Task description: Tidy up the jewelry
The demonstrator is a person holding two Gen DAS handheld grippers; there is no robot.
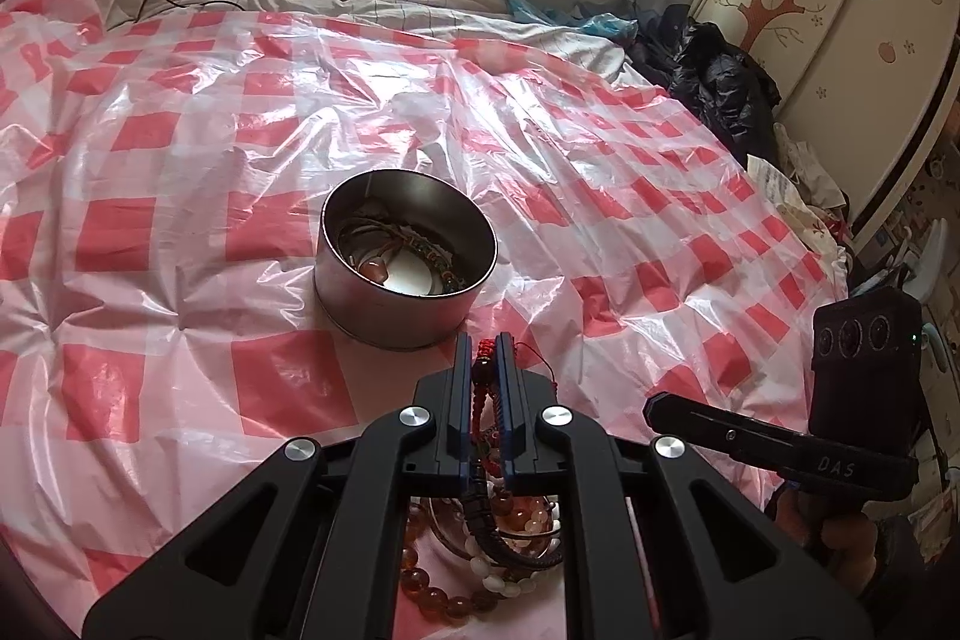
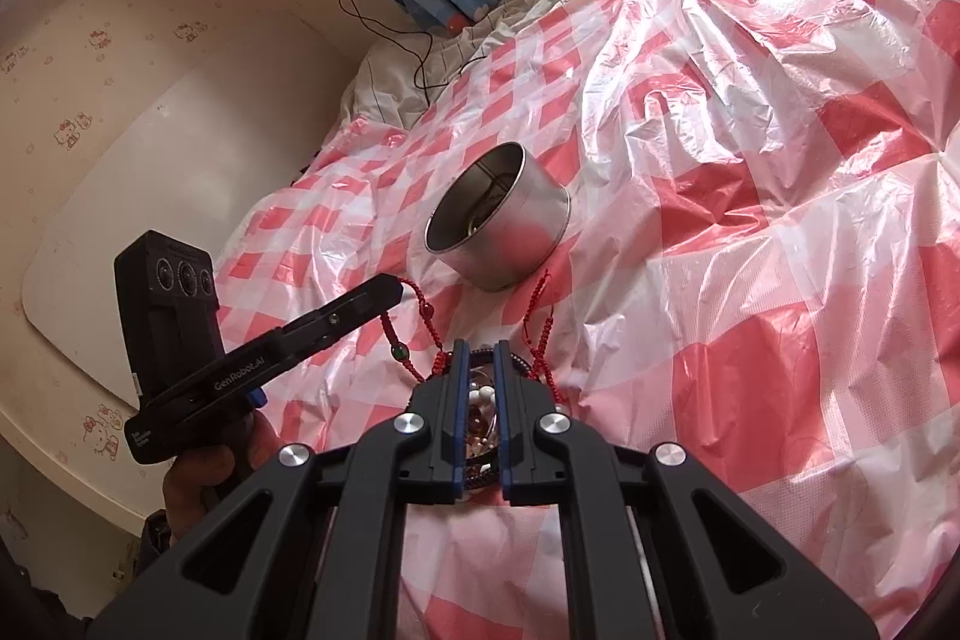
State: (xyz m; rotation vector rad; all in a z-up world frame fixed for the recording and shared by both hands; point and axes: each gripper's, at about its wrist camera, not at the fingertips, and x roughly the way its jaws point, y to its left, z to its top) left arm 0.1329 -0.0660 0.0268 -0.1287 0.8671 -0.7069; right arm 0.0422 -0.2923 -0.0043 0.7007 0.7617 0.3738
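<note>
- Left gripper (image 1: 483,340): jaws nearly together, clamped on a red knotted cord bracelet (image 1: 480,418); the cord runs between the blue pads and trails down into the pile below.
- Right gripper (image 2: 480,347): jaws likewise pinched close, with beads and a clear bangle (image 2: 480,415) between them. Whether the pads bite the bangle or a cord beside it, I cannot tell.
- Judgement: both grippers work the same tangle, one likely anchoring while the other draws a piece free. Cords and strands are interlaced, so a single pull would drag the lot.
- Jewelry pile (image 1: 480,568): amber, white and reddish bead strands plus a dark braided band, lying on the bed just under both grippers. Red cord tails (image 2: 534,322) fan out toward the tin.
- Round metal tin (image 1: 408,256): upright, open, near the pile but apart from it. Inside: a bangle, a cord with a stone, a beaded strand, a white disc-like shape.
- Red-and-white checked plastic sheet (image 1: 180,160) covers the bed, presumably to keep small pieces visible.
</note>
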